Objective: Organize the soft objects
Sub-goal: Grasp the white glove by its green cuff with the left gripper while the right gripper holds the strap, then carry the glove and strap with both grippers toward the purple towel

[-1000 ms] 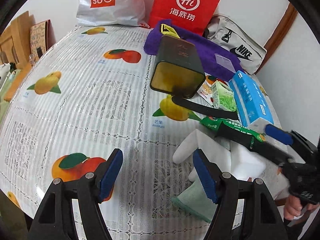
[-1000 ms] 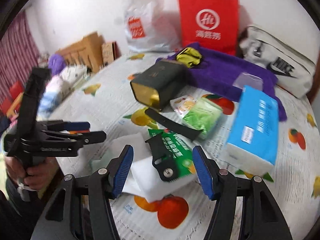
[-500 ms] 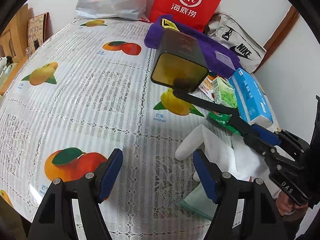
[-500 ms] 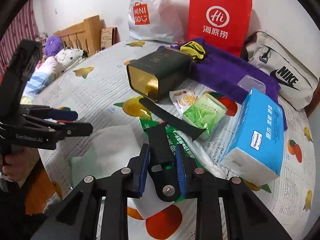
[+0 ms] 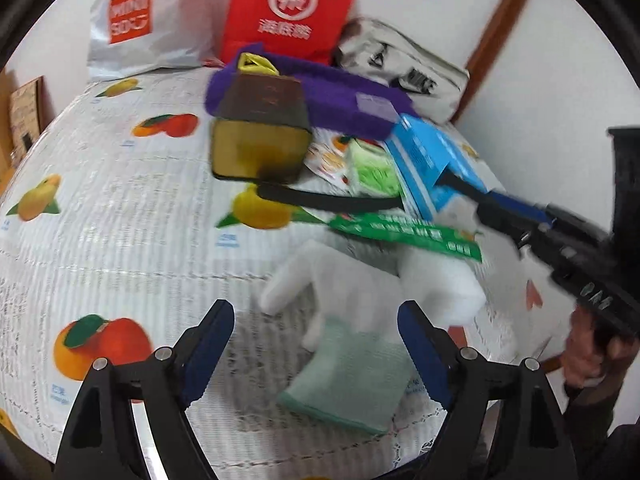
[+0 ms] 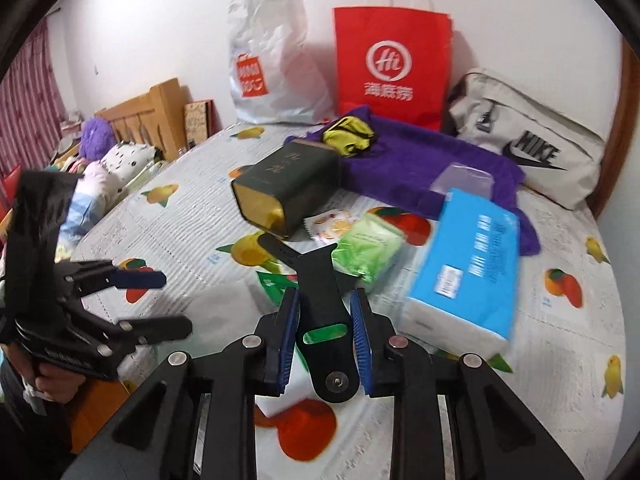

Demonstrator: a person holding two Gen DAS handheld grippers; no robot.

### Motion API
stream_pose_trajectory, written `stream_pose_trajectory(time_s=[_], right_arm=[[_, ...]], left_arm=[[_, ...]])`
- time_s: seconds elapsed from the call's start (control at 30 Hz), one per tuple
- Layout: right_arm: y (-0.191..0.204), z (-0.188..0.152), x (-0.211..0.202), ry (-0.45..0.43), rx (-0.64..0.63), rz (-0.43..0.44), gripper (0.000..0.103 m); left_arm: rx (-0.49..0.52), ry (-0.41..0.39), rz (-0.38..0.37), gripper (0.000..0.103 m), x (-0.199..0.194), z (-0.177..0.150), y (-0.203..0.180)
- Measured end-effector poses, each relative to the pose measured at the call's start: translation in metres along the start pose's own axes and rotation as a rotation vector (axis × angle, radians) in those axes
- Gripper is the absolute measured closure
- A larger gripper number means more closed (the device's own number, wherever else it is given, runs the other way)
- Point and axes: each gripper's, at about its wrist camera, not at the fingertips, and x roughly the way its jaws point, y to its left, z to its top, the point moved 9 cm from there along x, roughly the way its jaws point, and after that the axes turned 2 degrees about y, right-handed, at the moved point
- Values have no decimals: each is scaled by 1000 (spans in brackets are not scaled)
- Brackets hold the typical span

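Blue pads of right hand-held gripper (image 6: 325,334) clamp the black rubbery strap (image 6: 320,296) (left hand-held gripper (image 5: 316,354) gapes above the white-and-green fabric glove (image 5: 344,320)).

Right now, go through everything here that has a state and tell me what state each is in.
Right gripper: shut on the black strap.
Black strap: gripped at its buckle end, far end by the tin.
Left gripper: open, holding nothing.
Tin: on its side, open mouth towards the cameras.
Tissue pack: lying flat.
Red bag: upright against the wall.
Glove: flat on the table.
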Motion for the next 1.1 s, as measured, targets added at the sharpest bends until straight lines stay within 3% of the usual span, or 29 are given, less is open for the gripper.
stream_pose_trajectory(time_s=[0.13, 0.27, 0.47, 0.57, 0.67, 0.8, 0.9, 1.1], right_arm=[[-21, -15, -17, -12, 45, -31, 77], [-42, -38, -24, 4, 94, -60, 77], [-62, -68, -20, 34, 178, -55, 77], [-66, -74, -21, 35, 190, -52, 77], [-70, -76, -24, 29, 200, -54, 77], [-73, -75, -27, 20, 217, -57, 77], [-75, -73, -29, 17, 221, -60, 77], [-79, -71, -33, 26, 237, -71, 77]], left_arm=[[53, 34, 42, 20, 18, -7, -14], [141, 17, 134, 22, 28, -11, -25], [205, 1, 175, 78, 31, -10, -32], [193, -10, 186, 89, 21, -9, -27], [158, -40, 214, 90, 4, -3, -15], [68, -63, 161, 90, -13, 7, 1], [53, -85, 202, 90, -23, 13, 11], [2, -122, 193, 90, -42, 29, 19]])
